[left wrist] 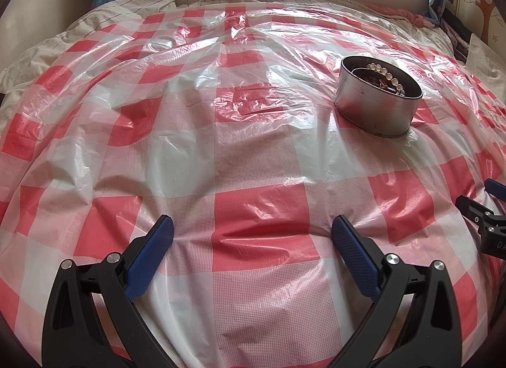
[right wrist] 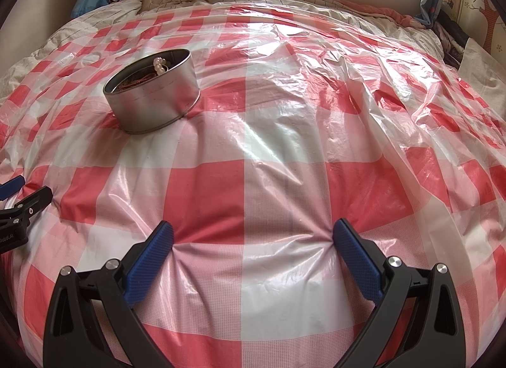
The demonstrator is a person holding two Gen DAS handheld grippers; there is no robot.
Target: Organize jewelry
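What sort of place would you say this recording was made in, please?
Most likely a bedroom: the red-and-white checked plastic sheet is spread over a bed, with rumpled white striped bedding behind it. A round silver metal tin holding a pearl bead strand sits on it.

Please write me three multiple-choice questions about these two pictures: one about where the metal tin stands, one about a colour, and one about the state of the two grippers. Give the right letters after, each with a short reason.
1. Where does the metal tin stand?
A. on the checked plastic sheet
B. between the jaws of one gripper
C. on a wooden shelf

2. What colour are the pads on the jaws?
A. yellow
B. blue
C. green

3. How are the left gripper and the right gripper?
A. both shut on the tin
B. one open, one shut
C. both open and holding nothing

Answers:
1. A, the tin rests on the red and white sheet, apart from both grippers.
2. B, the textured pads are blue in both wrist views.
3. C, each pair of jaws stands wide apart with only the sheet between them.
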